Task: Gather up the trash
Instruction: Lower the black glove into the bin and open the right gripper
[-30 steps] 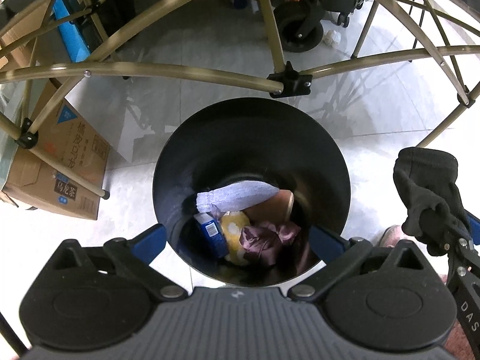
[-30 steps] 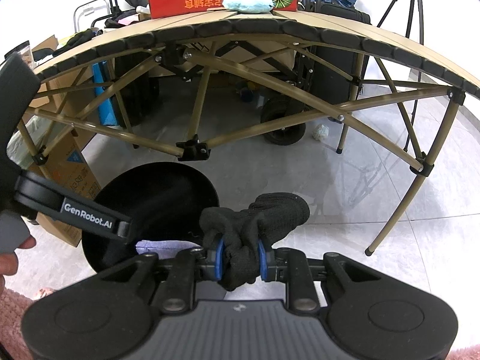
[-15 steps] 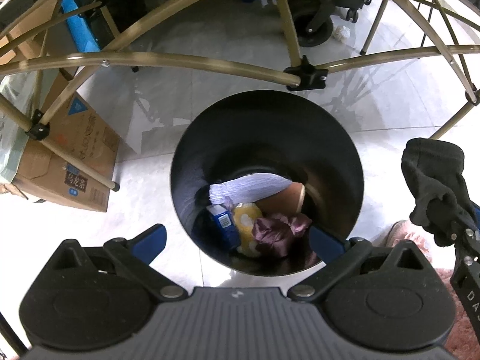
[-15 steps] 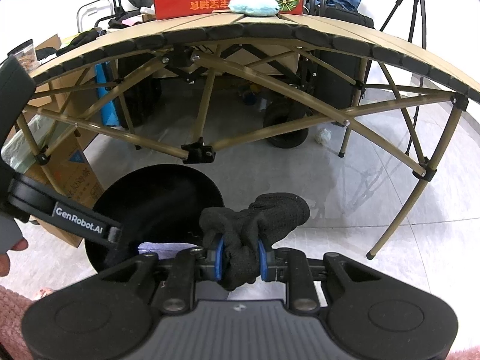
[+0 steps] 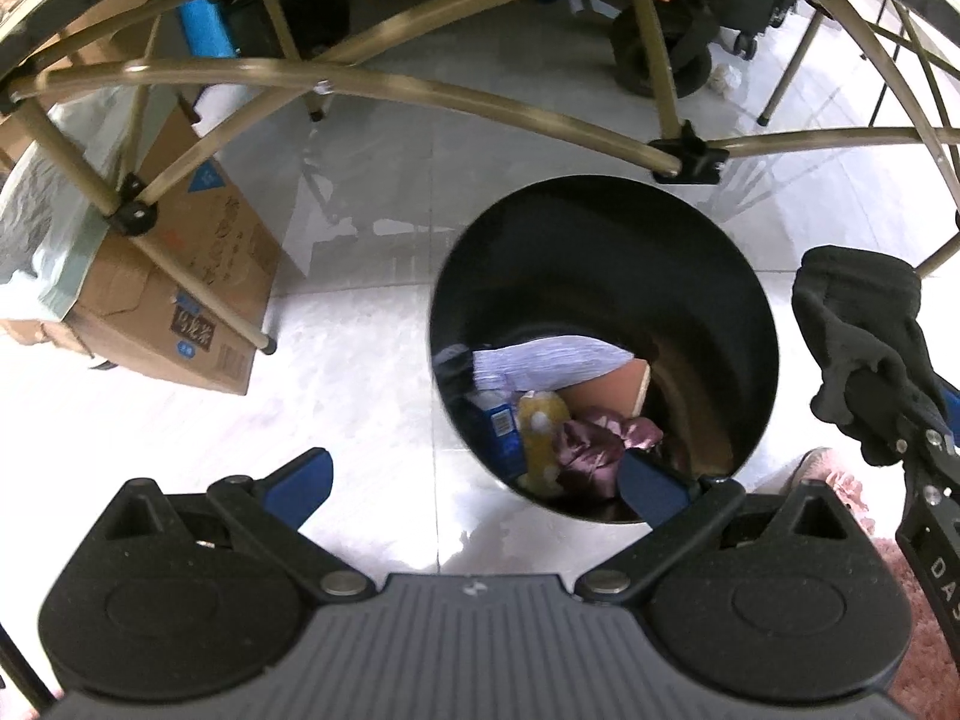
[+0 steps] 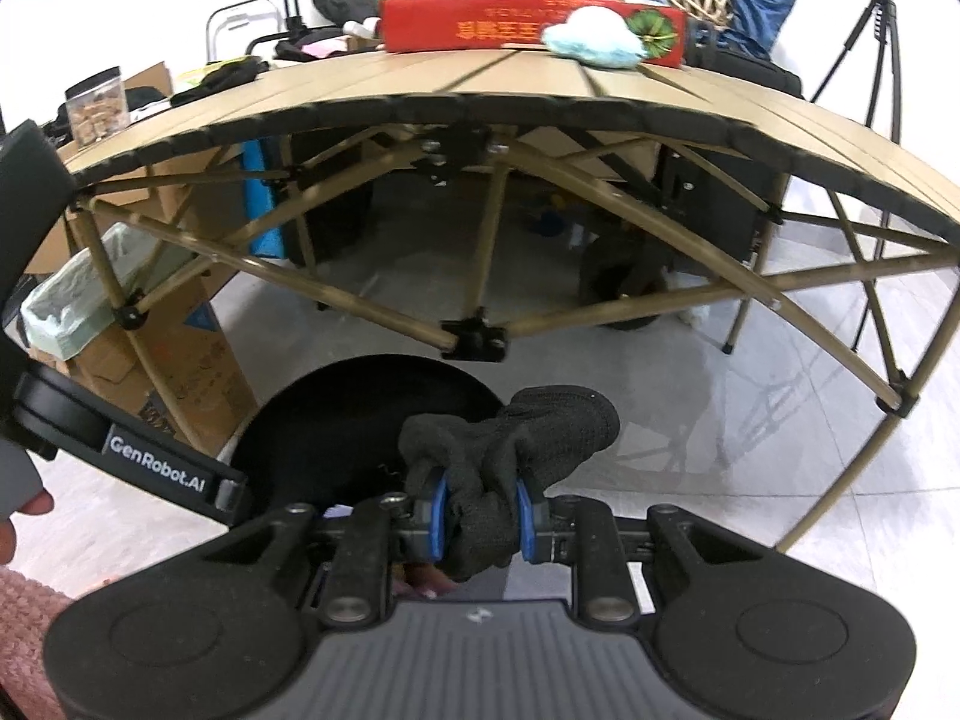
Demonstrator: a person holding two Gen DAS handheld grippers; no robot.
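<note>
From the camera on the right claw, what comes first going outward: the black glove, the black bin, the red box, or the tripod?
1. Black glove, pinched in the right claw.
2. Black bin, on the floor just ahead, to the left.
3. Red box, on the far side of the tabletop.
4. Tripod, top right, seemingly beyond the table; close to call against the box.

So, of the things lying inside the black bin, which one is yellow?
The soft yellow item in the black bin. It lies between the blue carton and the crumpled maroon cloth, under the pale lilac sheet.

Bright, floor glare, fisheye-warped, slightly blurred
</note>
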